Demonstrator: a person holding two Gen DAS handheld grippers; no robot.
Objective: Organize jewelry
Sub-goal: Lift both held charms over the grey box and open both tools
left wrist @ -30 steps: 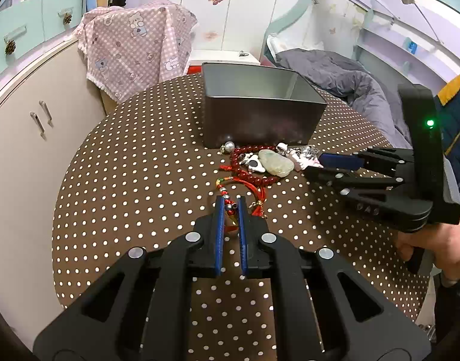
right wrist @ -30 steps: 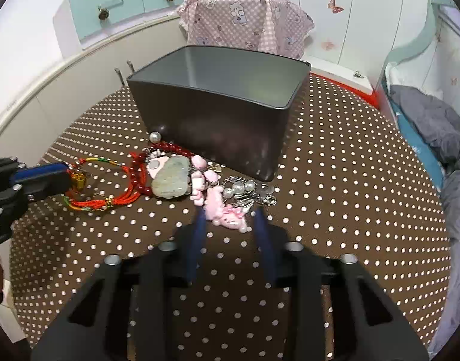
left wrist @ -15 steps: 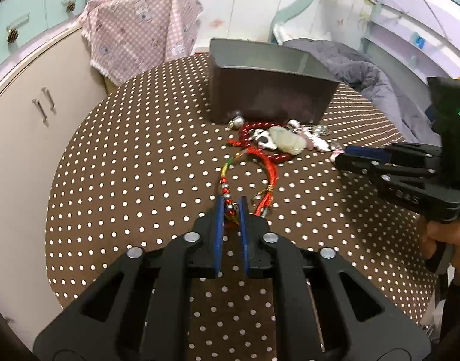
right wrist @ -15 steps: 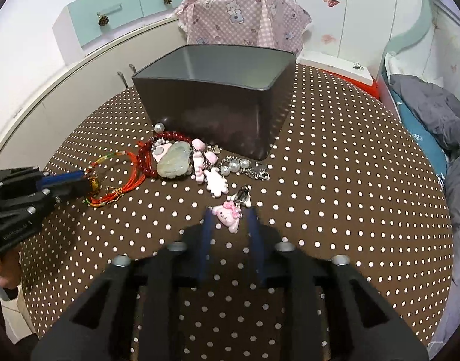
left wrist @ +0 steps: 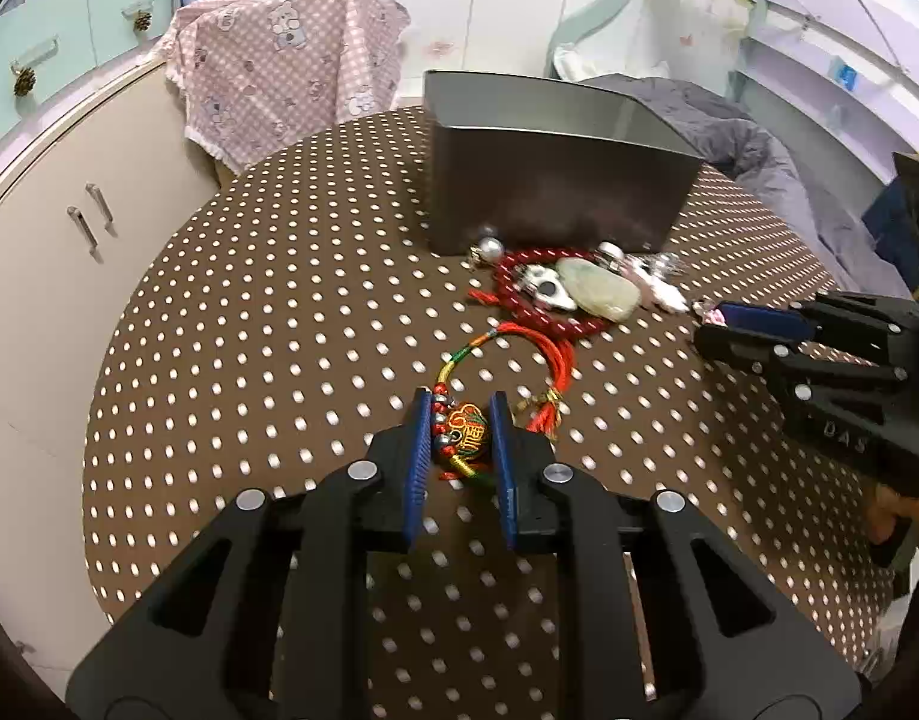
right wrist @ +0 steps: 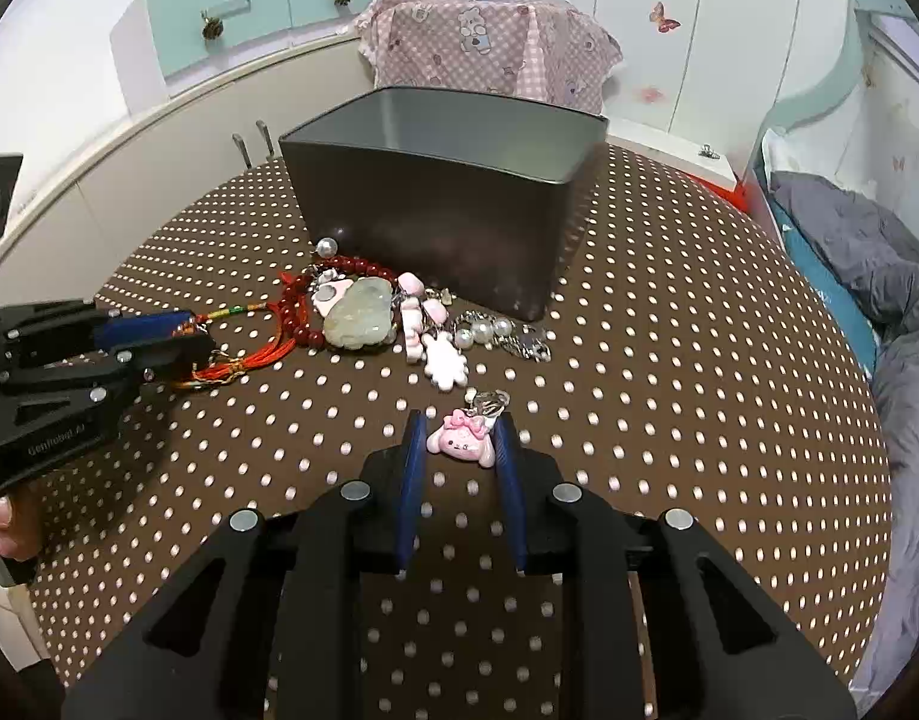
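A: On the left wrist view, our left gripper (left wrist: 459, 420) has its blue pads spread apart around the red-and-green woven cord bracelet (left wrist: 501, 378), lying on the brown polka-dot tablecloth (left wrist: 267, 330).

B: And the dark grey rectangular metal tin (left wrist: 555, 192) stands behind the red bead bracelet (left wrist: 537, 306).

A: On the right wrist view, our right gripper (right wrist: 459, 438) brackets the pink bunny charm (right wrist: 462, 443), fingers parted, the charm just beside both pads.

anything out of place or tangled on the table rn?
Yes: the jewelry sits outside the dark box, heaped against its front wall. The jade pendant overlaps the red bead bracelet, with pink charms and pearls jumbled beside. The pink bunny charm lies apart, between the right tongs.
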